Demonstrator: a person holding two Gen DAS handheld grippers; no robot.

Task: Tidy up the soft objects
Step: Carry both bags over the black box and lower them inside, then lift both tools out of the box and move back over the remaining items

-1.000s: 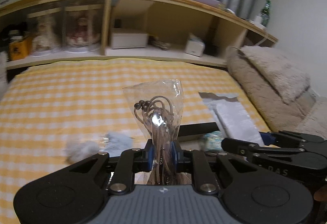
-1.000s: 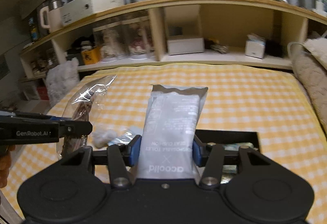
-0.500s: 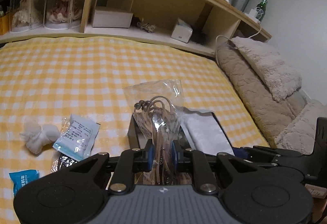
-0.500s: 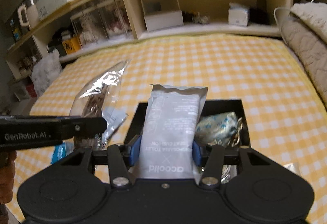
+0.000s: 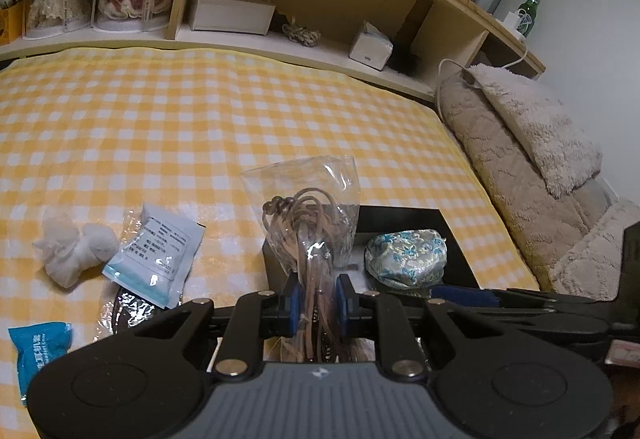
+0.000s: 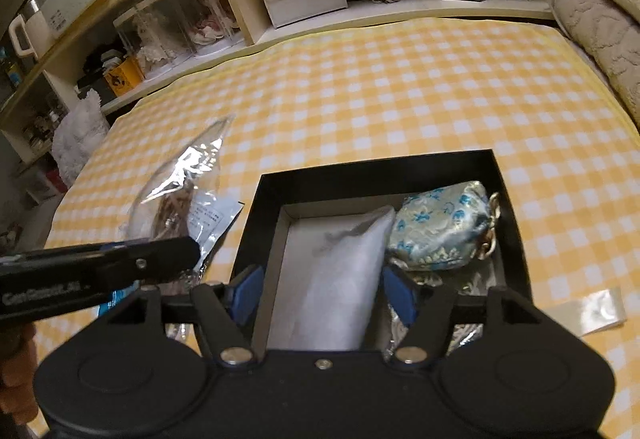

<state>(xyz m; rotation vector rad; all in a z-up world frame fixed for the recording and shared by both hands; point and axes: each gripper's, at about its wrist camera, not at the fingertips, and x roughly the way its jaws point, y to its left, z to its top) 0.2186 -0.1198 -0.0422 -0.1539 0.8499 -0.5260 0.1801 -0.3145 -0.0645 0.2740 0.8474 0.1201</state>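
We are mid-way through packing the black box (image 6: 508,199) on the checked bedspread (image 5: 200,111). Our right gripper (image 6: 324,295) pinches the grey packet (image 6: 340,275), which is lowered inside the box, just left of the brocade pouch (image 6: 436,231) already lying there. Our left gripper (image 5: 316,303) is pressed onto the clear bag (image 5: 308,211) of brown cords, held upright above the box's left edge. Left of the box a white sachet (image 5: 156,247), a white sock (image 5: 68,247) and a blue packet (image 5: 40,347) lie loose. Next, we judge, the right jaws must spread to drop the packet flat, then clear the box so the bag can follow.
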